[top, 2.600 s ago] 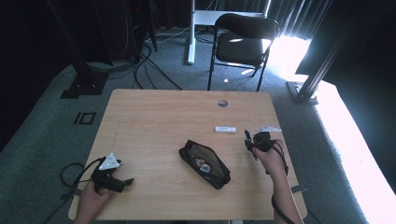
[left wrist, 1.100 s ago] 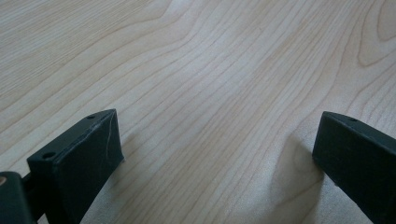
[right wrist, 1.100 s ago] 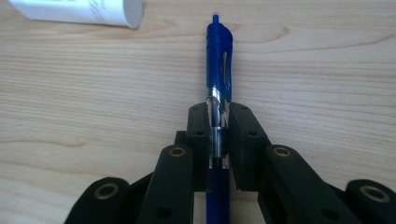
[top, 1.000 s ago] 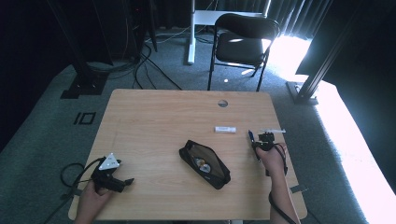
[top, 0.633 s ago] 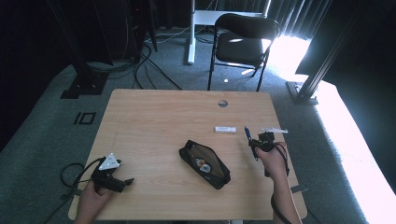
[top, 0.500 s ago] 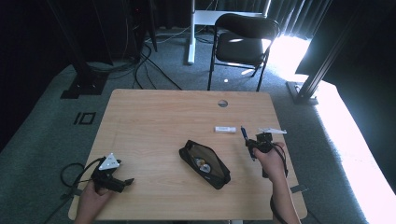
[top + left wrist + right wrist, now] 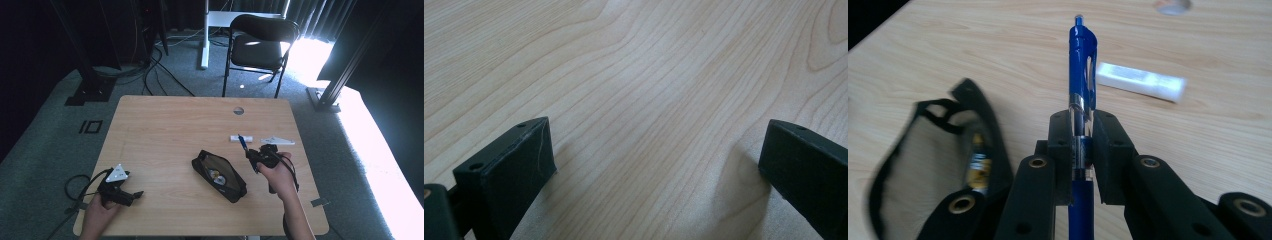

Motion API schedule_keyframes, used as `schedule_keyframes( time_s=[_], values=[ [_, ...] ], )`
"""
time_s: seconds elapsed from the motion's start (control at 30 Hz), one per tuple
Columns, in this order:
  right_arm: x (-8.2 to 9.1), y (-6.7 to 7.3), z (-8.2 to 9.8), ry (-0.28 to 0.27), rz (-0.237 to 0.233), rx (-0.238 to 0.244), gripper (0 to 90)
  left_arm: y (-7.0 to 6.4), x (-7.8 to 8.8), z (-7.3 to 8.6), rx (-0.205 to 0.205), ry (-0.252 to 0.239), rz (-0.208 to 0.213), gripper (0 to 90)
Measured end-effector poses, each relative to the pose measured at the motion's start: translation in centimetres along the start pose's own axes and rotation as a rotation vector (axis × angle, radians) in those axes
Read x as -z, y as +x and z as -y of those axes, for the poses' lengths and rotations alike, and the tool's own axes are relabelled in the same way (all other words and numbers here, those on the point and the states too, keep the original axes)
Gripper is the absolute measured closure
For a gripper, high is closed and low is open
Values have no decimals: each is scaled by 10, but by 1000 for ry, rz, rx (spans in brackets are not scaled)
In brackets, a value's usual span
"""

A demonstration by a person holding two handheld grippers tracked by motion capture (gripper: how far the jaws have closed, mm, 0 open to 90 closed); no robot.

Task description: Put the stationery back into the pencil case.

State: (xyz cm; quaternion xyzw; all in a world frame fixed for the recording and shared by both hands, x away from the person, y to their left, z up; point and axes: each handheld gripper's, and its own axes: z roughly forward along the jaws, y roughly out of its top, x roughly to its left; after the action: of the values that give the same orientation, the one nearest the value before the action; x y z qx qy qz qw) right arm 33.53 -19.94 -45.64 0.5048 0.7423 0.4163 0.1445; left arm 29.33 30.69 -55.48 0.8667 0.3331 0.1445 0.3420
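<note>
A blue pen is clamped between the jaws of my right gripper, its clip end sticking out past the fingertips. In the high view the right gripper hovers with the blue pen just right of an open black pouch. The same pouch lies low and to the left in the right gripper view, with something yellowish inside. My left gripper rests on the table near the front left corner. Its jaws stand wide apart over bare wood, with nothing between the fingertips.
A white eraser-like bar lies on the table beyond the pen, also seen as a white bar in the right gripper view. A flat white piece lies to its right. A round cable hole sits near the far edge. A black chair stands behind.
My right gripper has lifted and moved left toward the pouch with the pen in its jaws. The left gripper has stayed where it was.
</note>
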Motion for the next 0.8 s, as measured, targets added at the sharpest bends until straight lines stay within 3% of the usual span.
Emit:
schedule_keyframes(
  time_s=[0.3, 0.5, 0.8],
  values=[
    [-2, 43, -4, 36, -107, 128, 791, 0, 0, 0, 0, 0, 0, 15],
    [-10, 60, -3, 73, -173, 165, 791, 0, 0, 0, 1, -1, 0, 16],
    [-26, 70, 5, 138, -162, 214, 791, 0, 0, 0, 1, -1, 0, 15]
  ],
)
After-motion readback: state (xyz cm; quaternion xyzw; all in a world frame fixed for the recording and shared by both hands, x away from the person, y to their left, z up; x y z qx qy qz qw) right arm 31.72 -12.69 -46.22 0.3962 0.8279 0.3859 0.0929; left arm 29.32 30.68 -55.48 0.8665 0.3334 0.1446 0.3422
